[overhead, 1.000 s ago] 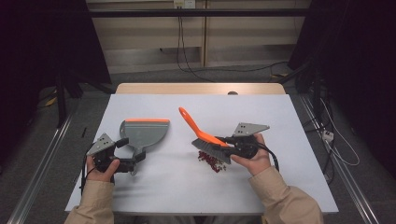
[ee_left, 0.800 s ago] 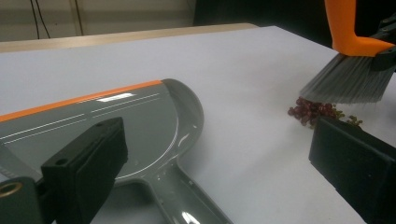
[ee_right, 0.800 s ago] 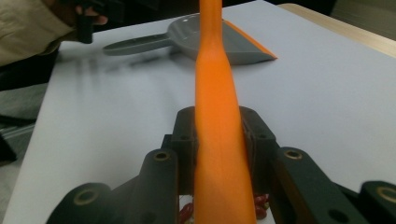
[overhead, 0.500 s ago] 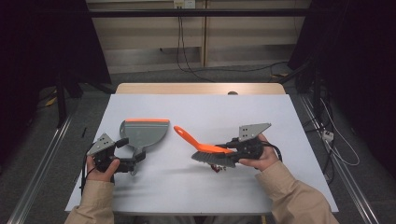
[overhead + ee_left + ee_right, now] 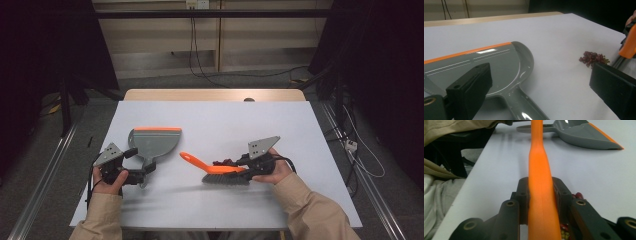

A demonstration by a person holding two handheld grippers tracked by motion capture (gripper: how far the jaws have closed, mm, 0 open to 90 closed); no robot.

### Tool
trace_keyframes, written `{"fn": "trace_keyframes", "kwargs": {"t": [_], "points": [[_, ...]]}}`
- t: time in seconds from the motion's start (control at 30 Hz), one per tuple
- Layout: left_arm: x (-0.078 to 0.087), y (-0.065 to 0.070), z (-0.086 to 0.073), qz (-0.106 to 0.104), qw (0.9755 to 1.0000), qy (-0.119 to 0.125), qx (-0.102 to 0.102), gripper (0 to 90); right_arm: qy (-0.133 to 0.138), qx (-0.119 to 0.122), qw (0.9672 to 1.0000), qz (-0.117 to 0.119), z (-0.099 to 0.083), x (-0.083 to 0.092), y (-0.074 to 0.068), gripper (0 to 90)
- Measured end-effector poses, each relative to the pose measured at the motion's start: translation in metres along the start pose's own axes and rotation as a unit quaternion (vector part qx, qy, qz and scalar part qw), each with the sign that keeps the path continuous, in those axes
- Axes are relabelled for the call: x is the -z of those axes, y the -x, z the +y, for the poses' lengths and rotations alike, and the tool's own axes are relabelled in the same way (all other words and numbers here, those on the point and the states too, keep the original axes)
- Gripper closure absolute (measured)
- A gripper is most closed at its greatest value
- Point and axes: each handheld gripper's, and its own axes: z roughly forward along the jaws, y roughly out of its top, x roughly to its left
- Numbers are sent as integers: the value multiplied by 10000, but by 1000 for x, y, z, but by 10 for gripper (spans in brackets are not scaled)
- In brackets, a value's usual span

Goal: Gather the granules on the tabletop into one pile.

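A grey dustpan [image 5: 155,142] with an orange front lip lies flat on the table's left half and appears large in the left gripper view [image 5: 486,65]. Its handle [image 5: 524,110] runs between the wide-apart jaws of my left gripper [image 5: 144,173], which stands open [image 5: 541,95] and does not press it. My right gripper [image 5: 231,168] is shut on the orange handle of a hand brush [image 5: 220,171], gripped between its pads [image 5: 540,195]. The brush rests low, bristles on the table. A small clump of dark red crumbs [image 5: 592,58] lies beside the brush [image 5: 224,162].
The pale grey table top [image 5: 215,125] has a wooden strip along its far edge [image 5: 215,95]. Beige sleeves enter from the bottom. Cables hang from the wall behind, and dark floor surrounds the table.
The brush, raised and tilted up a second ago, has come down to lie nearly flat on the table with the right hand lower. The left hand and dustpan have stayed put.
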Motion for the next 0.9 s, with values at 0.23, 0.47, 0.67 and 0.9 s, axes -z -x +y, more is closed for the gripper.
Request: {"fn": "trace_keyframes", "kwargs": {"t": [0.23,0.47,0.67,0.9], "points": [[0,0,0,-1,10000,-13,-20,42,54,76,9999,-73,0,-2,10,713],[0,-1,0,3,10000,-19,-26,42,34,137,9997,-191,3,-4,17,713],[-1,-1,0,-1,10000,-19,-20,42,28,135,9998,-157,7,-7,17,713],[-1,0,0,-8,10000,-29,-9,42,152,96,9997,-169,13,-2,14,713]]}}
